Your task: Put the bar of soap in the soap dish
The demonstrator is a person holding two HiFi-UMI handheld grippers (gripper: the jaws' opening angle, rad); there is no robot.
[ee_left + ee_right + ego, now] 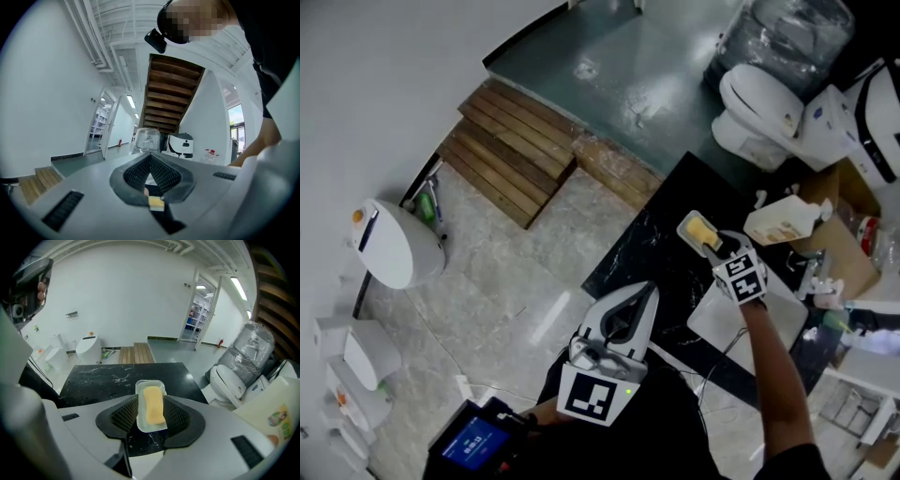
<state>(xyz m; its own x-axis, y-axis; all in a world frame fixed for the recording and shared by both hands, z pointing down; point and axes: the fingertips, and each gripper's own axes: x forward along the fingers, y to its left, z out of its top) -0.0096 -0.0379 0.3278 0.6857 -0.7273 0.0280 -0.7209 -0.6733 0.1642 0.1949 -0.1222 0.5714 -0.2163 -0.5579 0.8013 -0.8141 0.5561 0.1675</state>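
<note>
While the right gripper (151, 403) hangs over the black, white-veined marble counter (101, 376), I read its jaws as set wide apart. One ribbed pad sits on each side of the pale rectangular plastic soap dish (149, 427). The yellow oblong bar of soap (153, 406) lies flat inside that dish, with its long axis running along the line of the jaws. I cannot tell whether the pads touch the dish walls (the right pad sits just beside the bar's edge).

In the head view, the right gripper (715, 246) points at the soap dish (684, 225), which rests near the far corner of the counter (647, 253). The bar of soap (701, 232) is visible in it. A white plastic bottle (783, 223) sits near the dish, on its right.

The left gripper (645, 292) is held close to the person's body, well apart from the dish. In its own view, the left gripper (150, 161) tilts up toward the underside of a brown wooden staircase (171, 98). Its jaws are closed together with nothing between them.
</note>
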